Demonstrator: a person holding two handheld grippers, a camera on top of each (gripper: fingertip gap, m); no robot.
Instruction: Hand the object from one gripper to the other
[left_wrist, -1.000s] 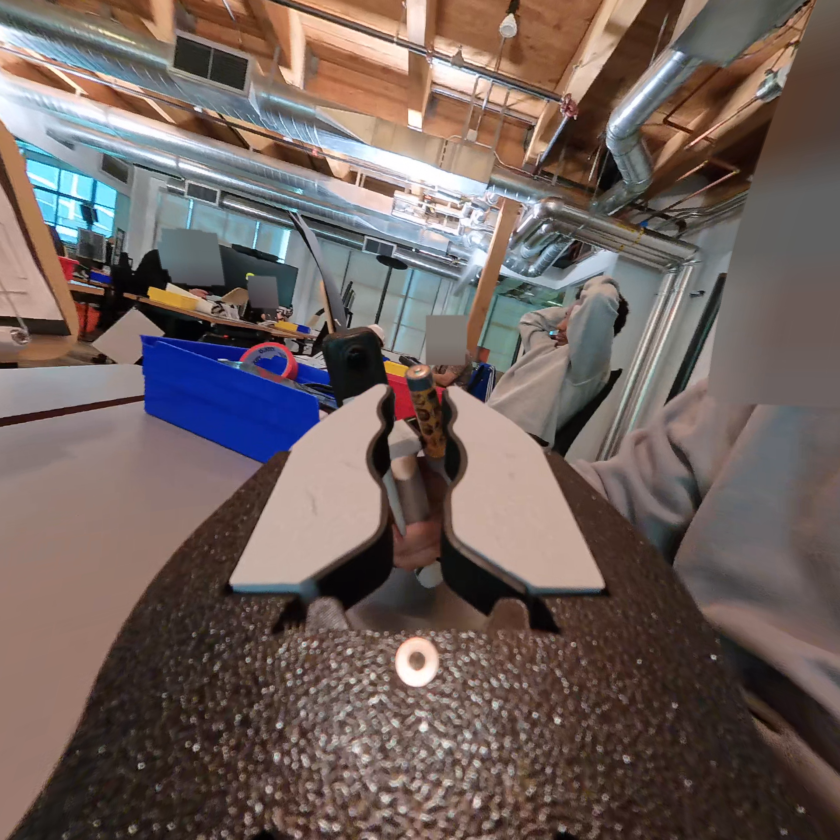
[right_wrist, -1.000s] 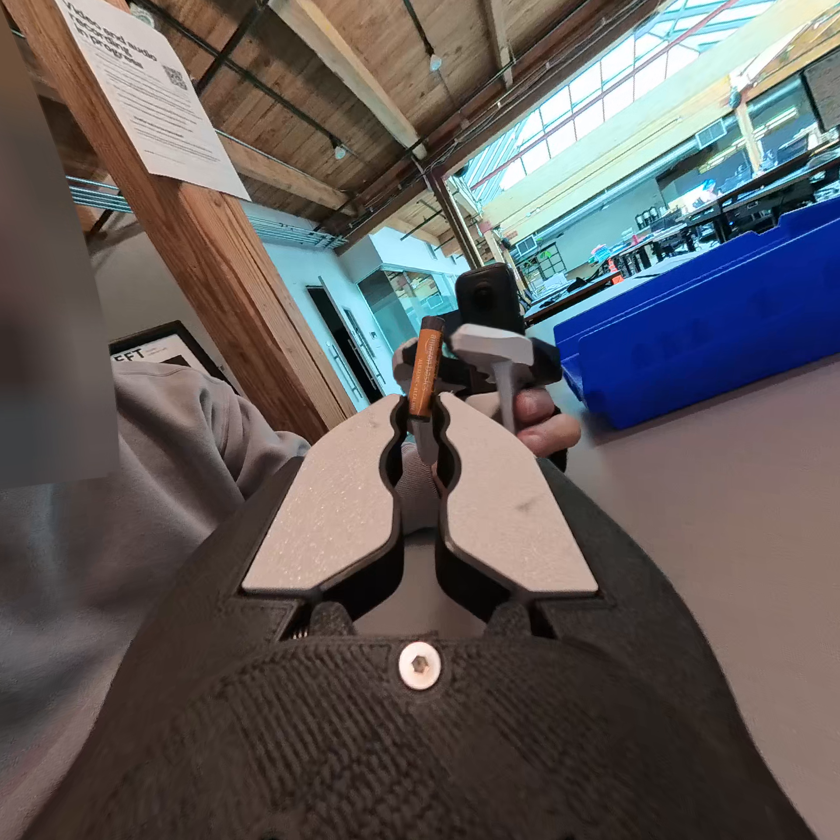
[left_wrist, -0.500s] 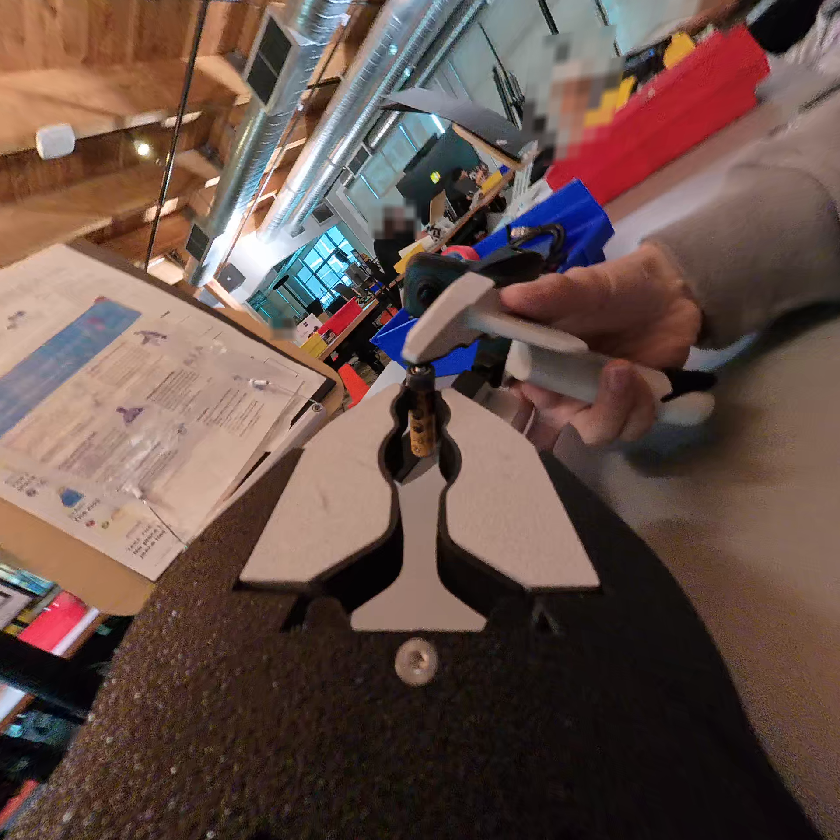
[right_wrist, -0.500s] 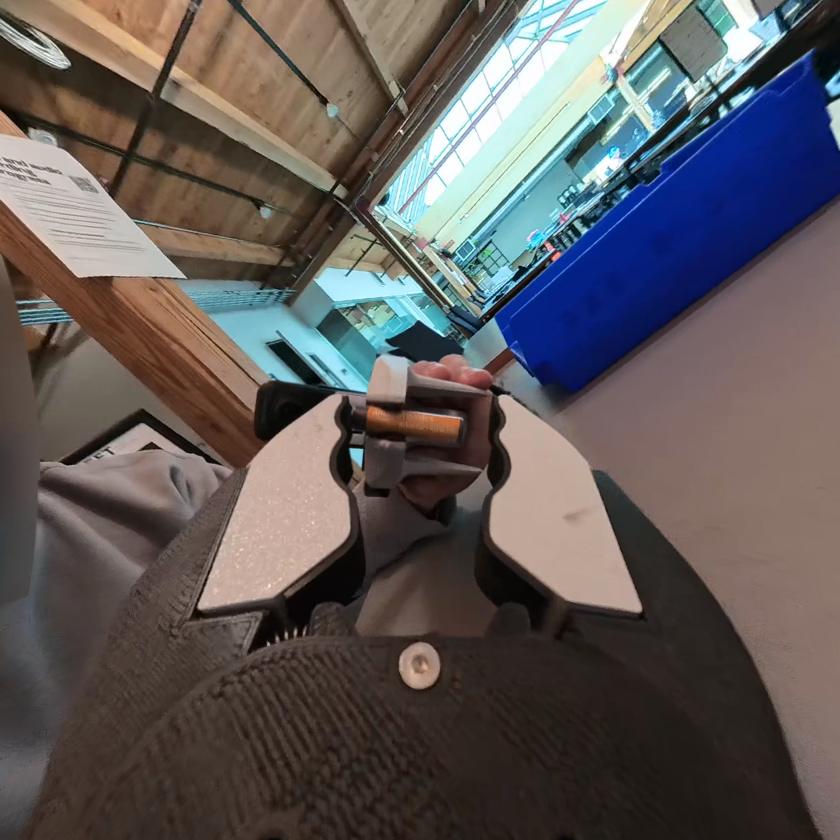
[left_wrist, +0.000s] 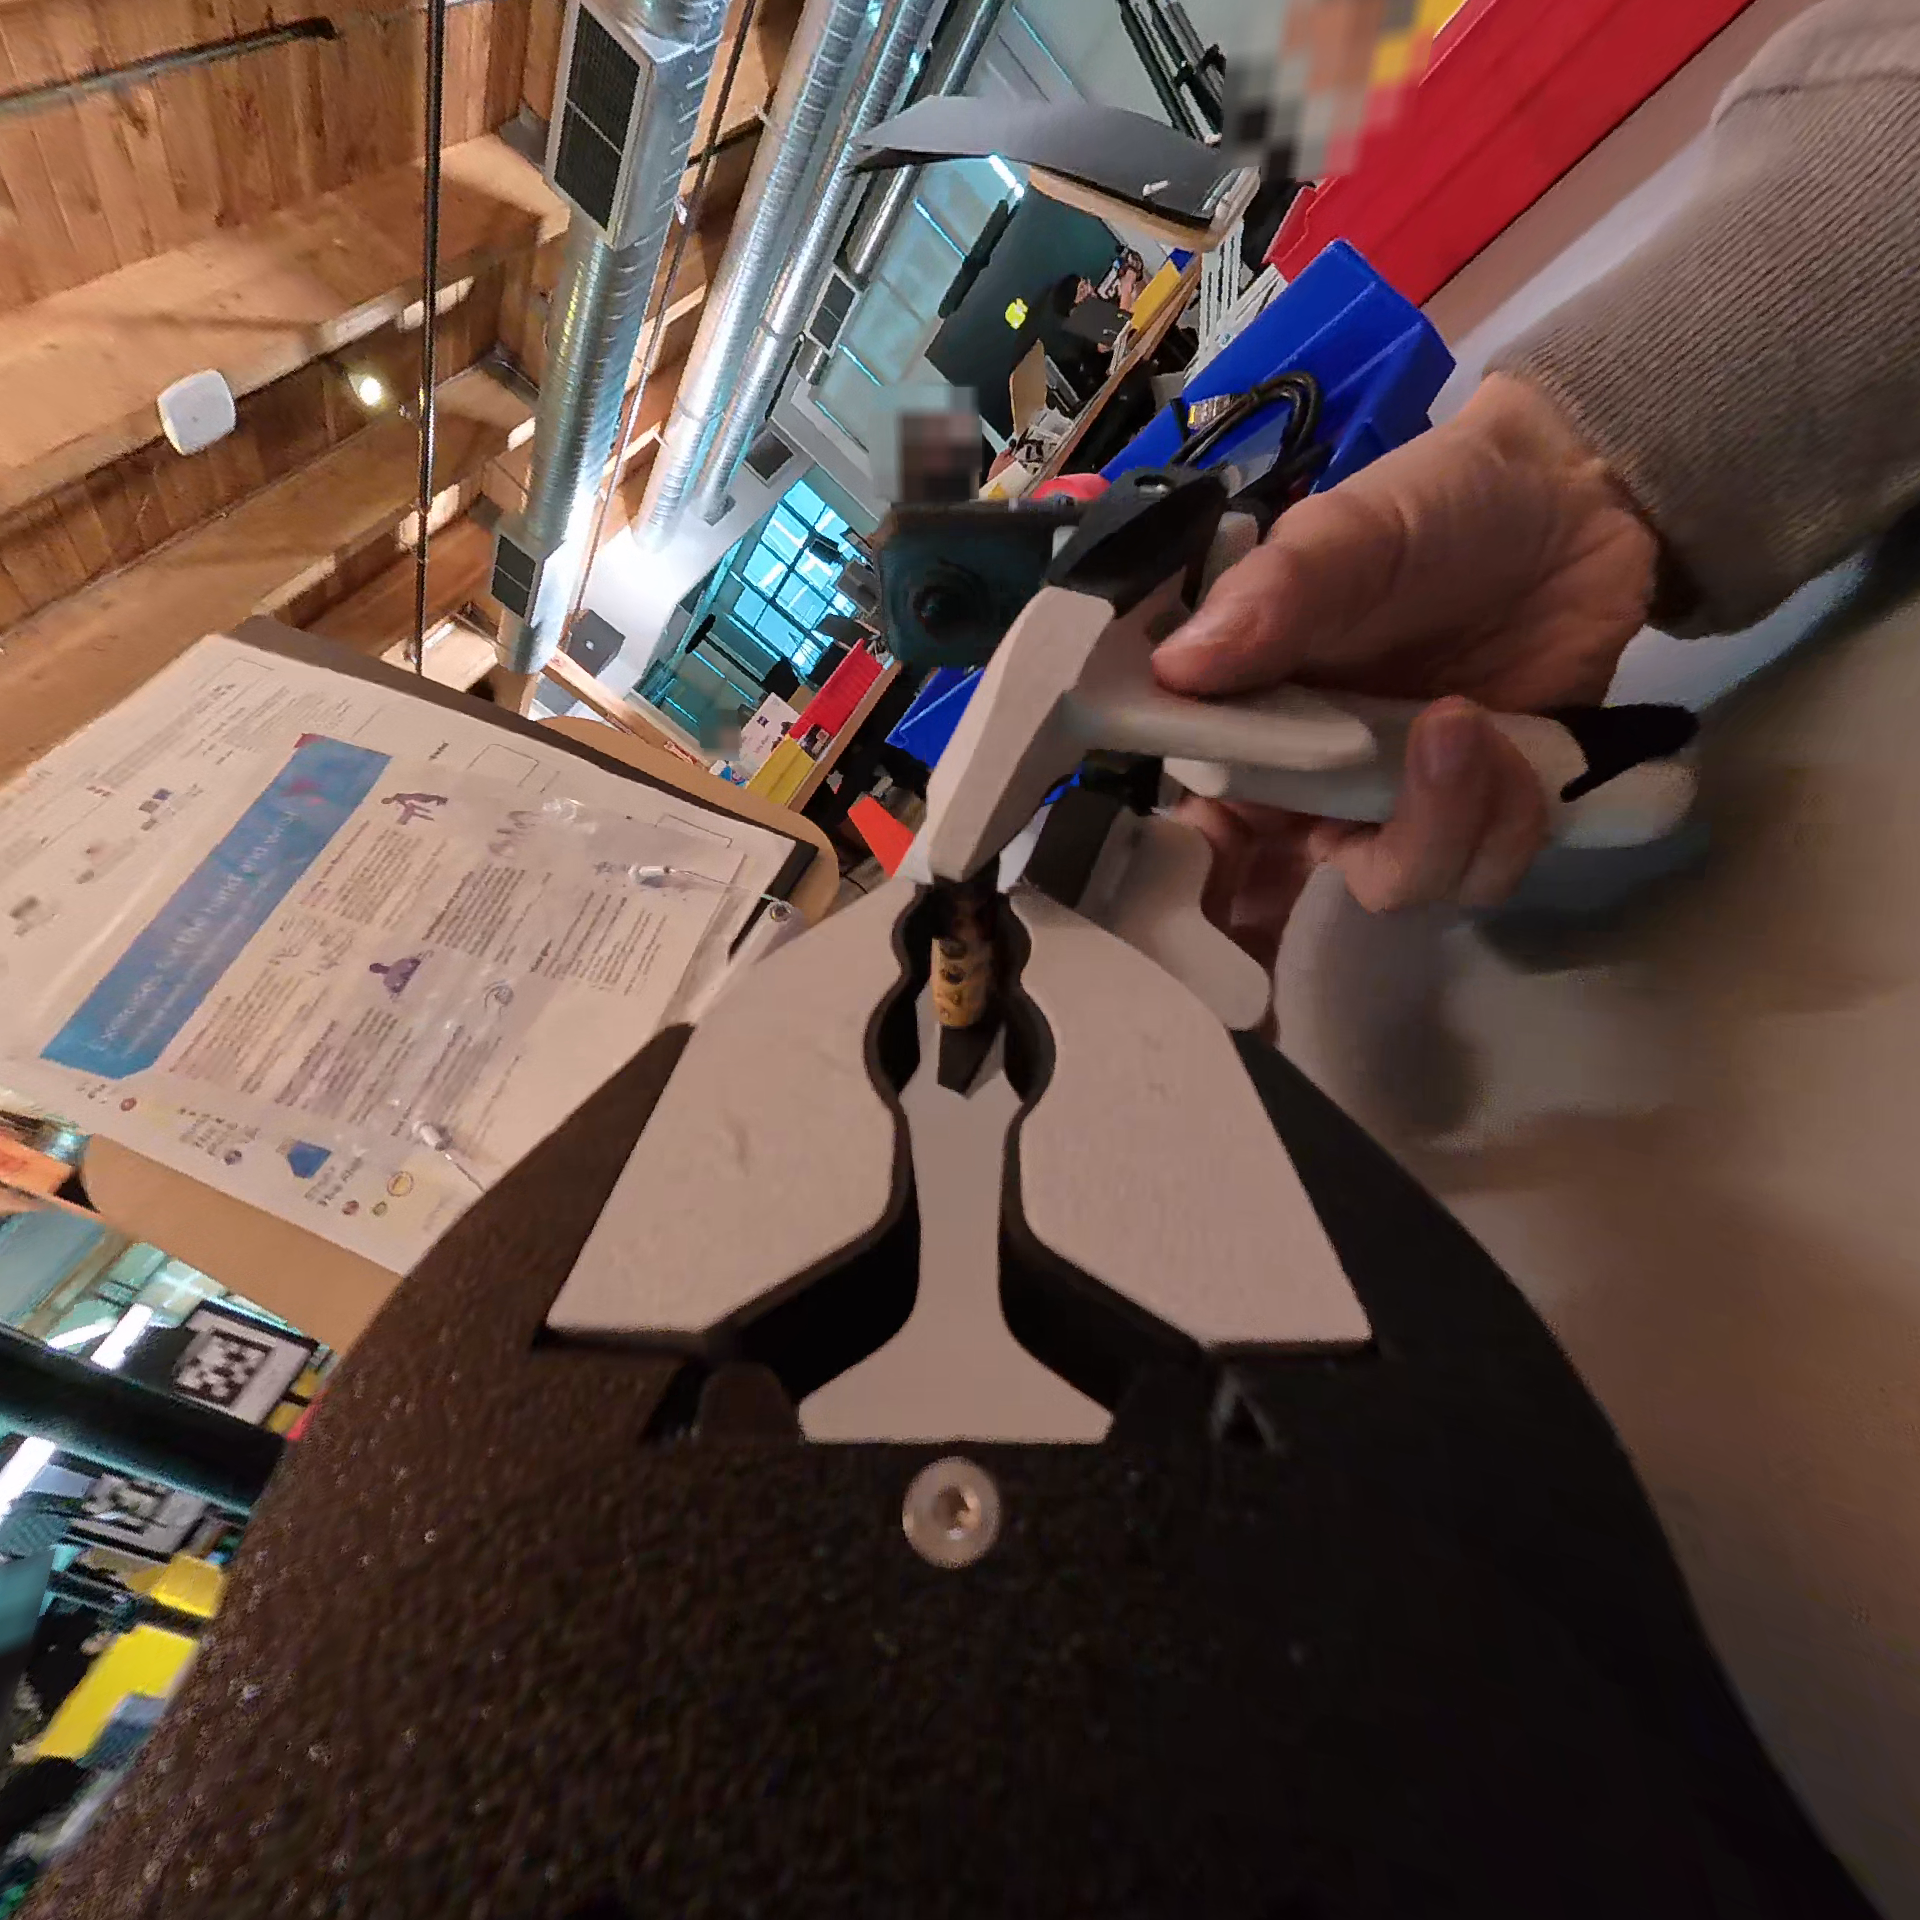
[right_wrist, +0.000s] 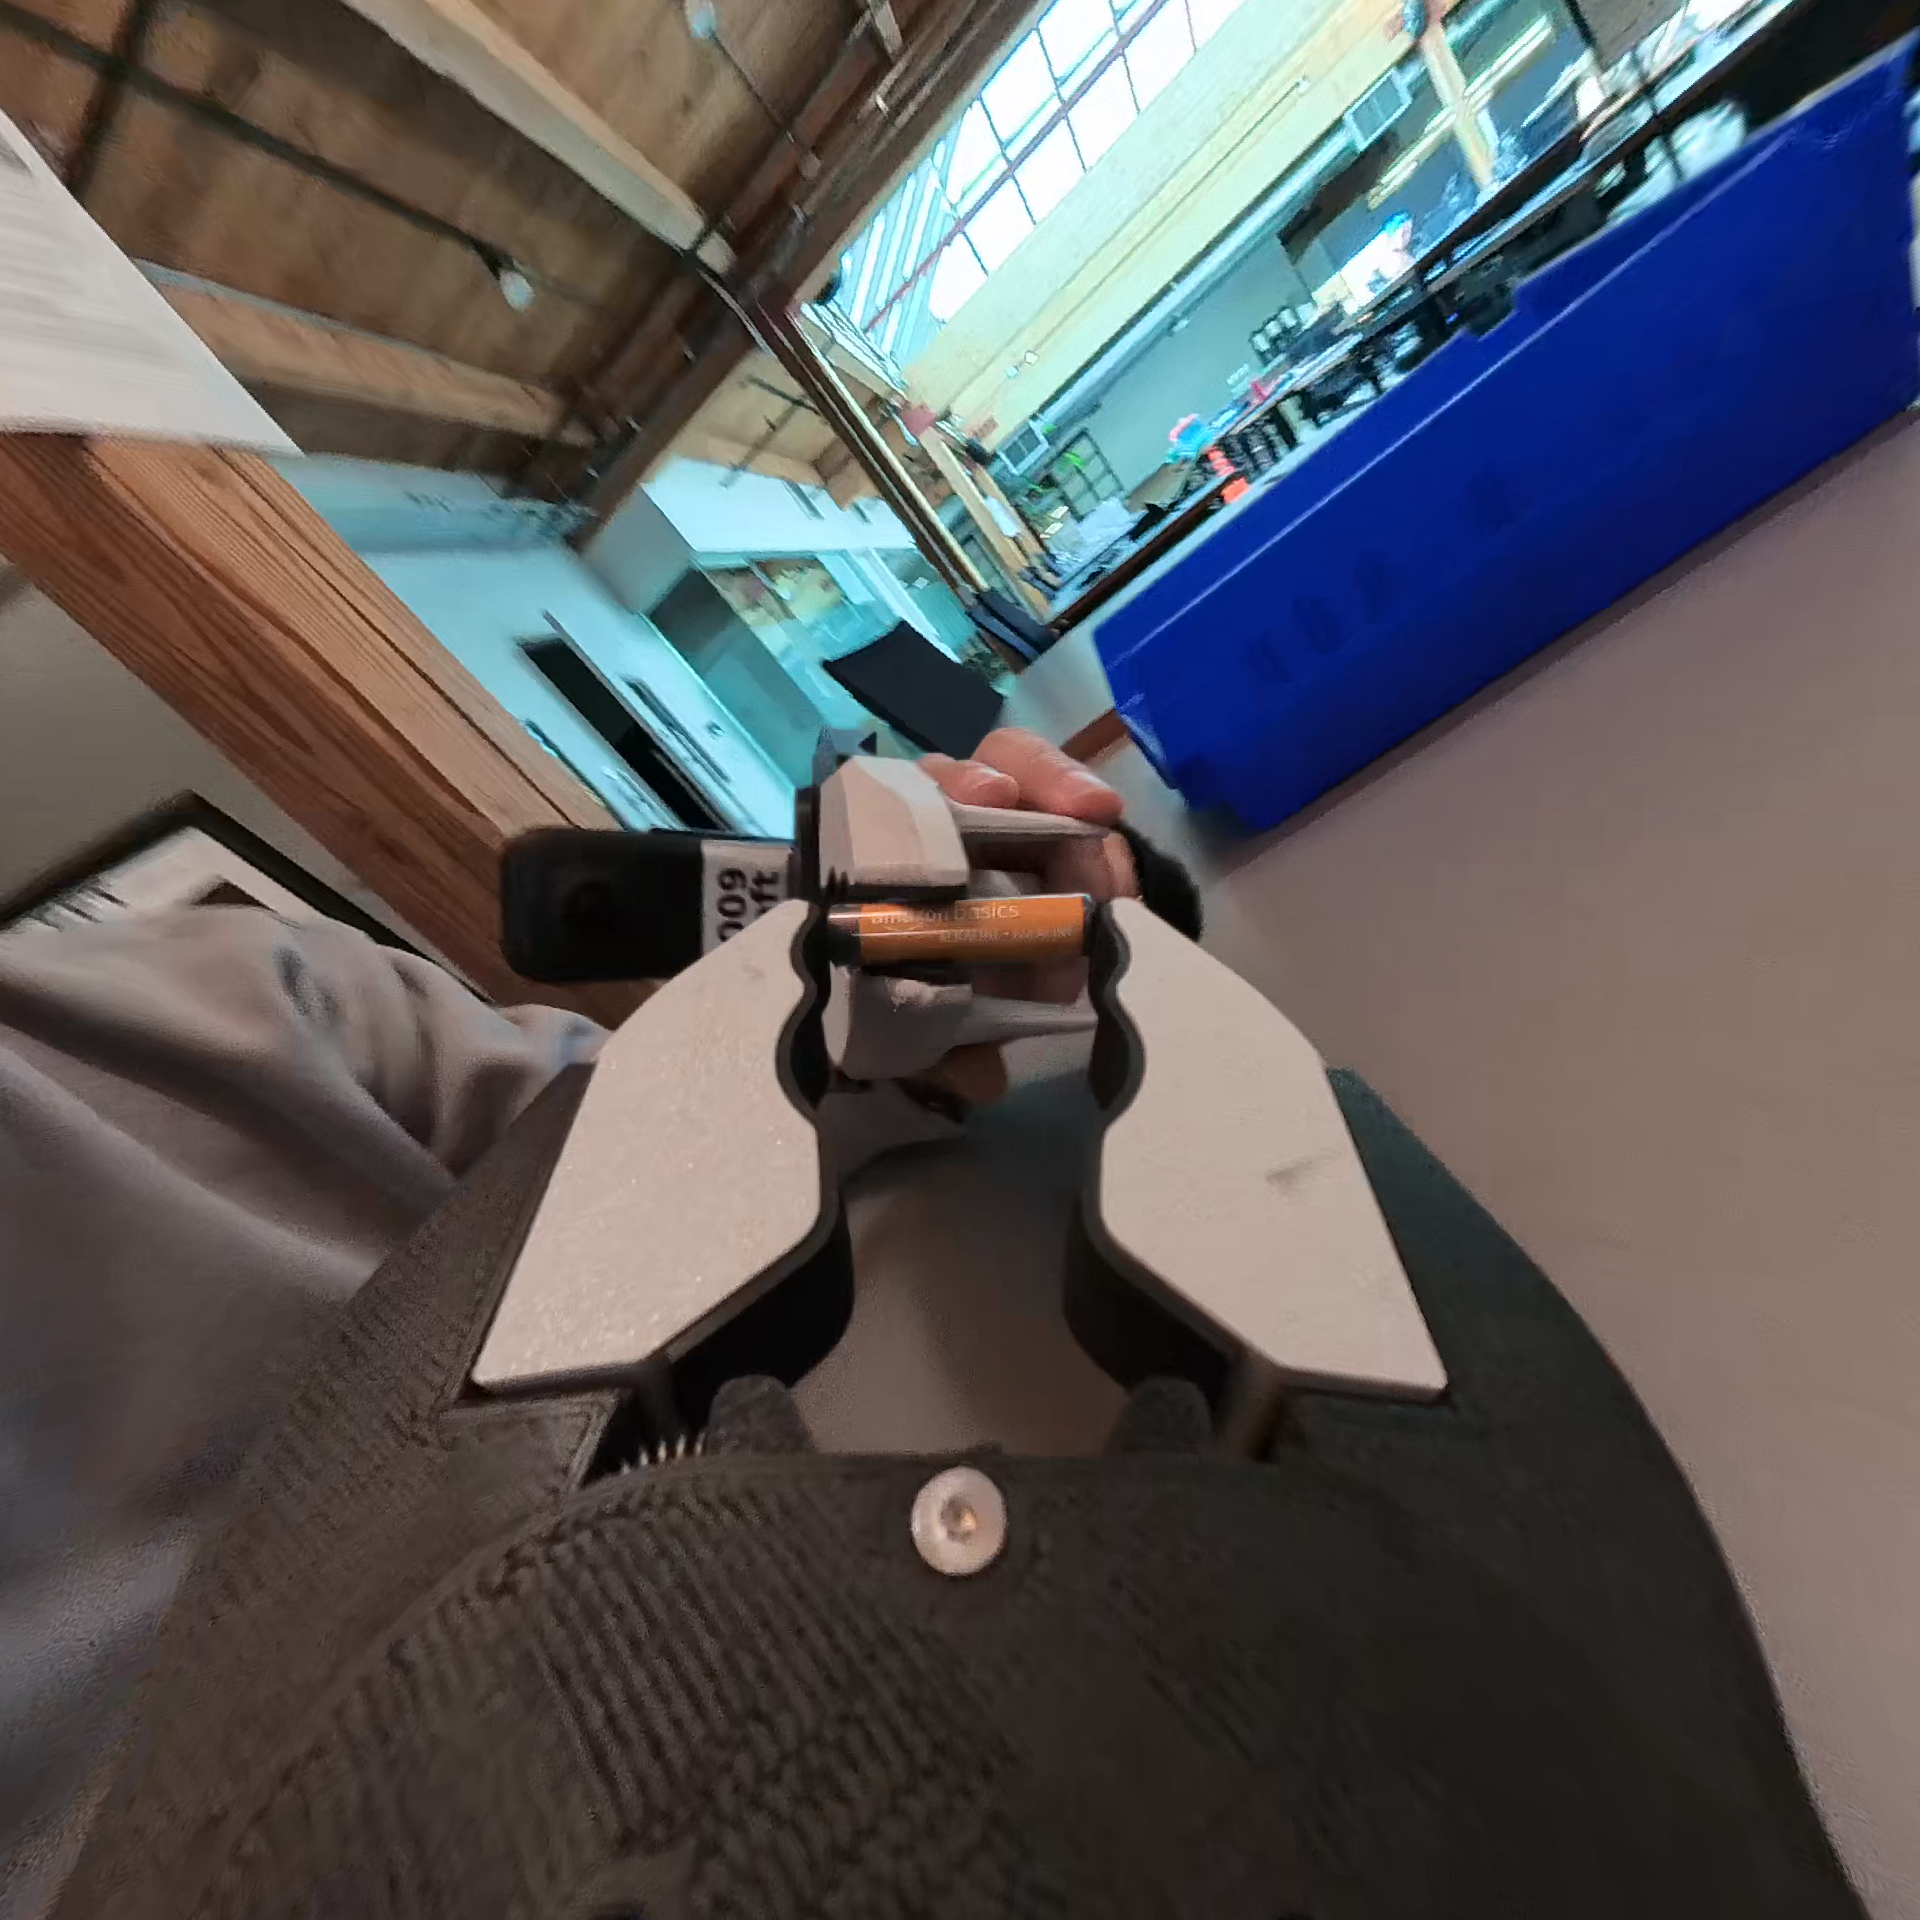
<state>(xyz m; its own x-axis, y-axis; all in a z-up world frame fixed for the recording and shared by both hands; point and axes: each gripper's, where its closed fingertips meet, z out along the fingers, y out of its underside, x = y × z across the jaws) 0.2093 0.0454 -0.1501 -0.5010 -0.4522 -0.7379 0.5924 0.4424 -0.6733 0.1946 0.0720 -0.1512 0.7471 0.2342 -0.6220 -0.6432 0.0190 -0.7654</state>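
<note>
Battery (right_wrist: 956, 928): smooth orange cylinder, lying crosswise.
Left gripper (left_wrist: 961, 971): matte grey fingers clamping battery at 12 o'clock.
Right gripper (right_wrist: 956, 935): standing apart, flanking battery ends.

Orange-and-black battery (right_wrist: 956, 928), pale grey gripper fingers (right_wrist: 675, 1164), blue bin (right_wrist: 1538, 499)

Light: bright daylight from the skylight windows (right_wrist: 1049, 197), upper middle of the right wrist view.
Glare: window panes washed out.
Blur: motion smear on the paper sheet (right_wrist: 94, 343), upper left.
Distortion: wide-angle bending at all edges.
Sharpness: battery (right_wrist: 956, 928) crisp.
</note>
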